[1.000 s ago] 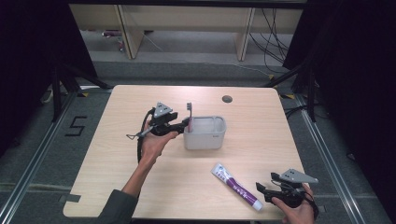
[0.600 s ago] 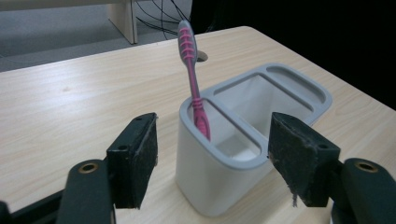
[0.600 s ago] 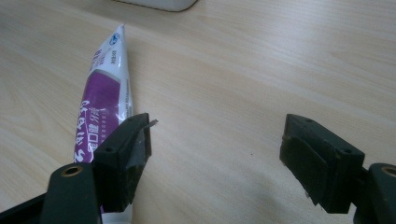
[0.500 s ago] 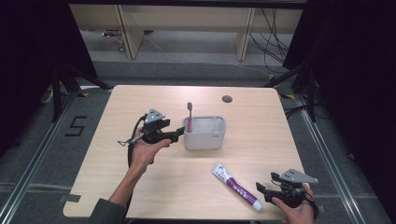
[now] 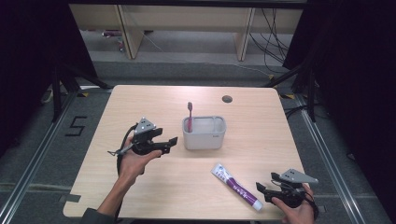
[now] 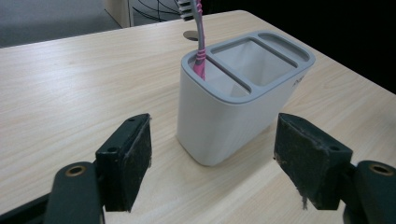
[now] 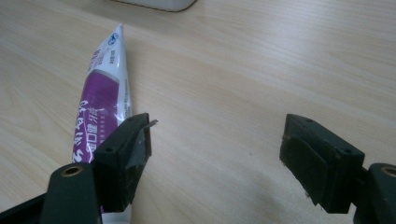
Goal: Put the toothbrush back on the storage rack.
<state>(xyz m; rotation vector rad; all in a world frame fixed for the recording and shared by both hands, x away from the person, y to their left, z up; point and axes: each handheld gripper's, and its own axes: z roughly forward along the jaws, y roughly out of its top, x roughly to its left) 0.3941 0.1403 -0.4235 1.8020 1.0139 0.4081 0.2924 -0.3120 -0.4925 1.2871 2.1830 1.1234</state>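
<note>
The left gripper (image 5: pixel 172 141) is held in the person's left hand (image 5: pixel 133 161) over the left half of the tabletop (image 5: pixel 154 100), pointing toward the holder (image 5: pixel 204 133). Its jaws stand wide apart and have just been opening; nothing is between them. In the left gripper view the two black pads (image 6: pixel 135 156) frame bare wood, with the holder just beyond them, apart from both pads.

The holder is a grey, oval-sided cup with a darker grey rim split into compartments. A pink toothbrush (image 5: pixel 189 116) stands upright in the narrow compartment at the end nearest the left gripper, bristle head up. The wider compartment beside it holds nothing that can be seen.

The right gripper (image 5: pixel 261 190) sits in the person's right hand (image 5: pixel 294 210) at the near right edge of the tabletop, pointing left. Its jaws are also wide apart and hold nothing. In the right gripper view a toothpaste tube (image 7: pixel 100 112) lies flat on the wood, running away from the gripper's left-hand pad, partly hidden behind it; whether that pad touches the tube cannot be told. From above, the white and purple tube (image 5: pixel 236 185) lies at a slant between holder and right gripper, its near end just beside the gripper's tips.

A small dark round hole (image 5: pixel 227 99) sits in the far part of the tabletop, well apart from everything else.
</note>
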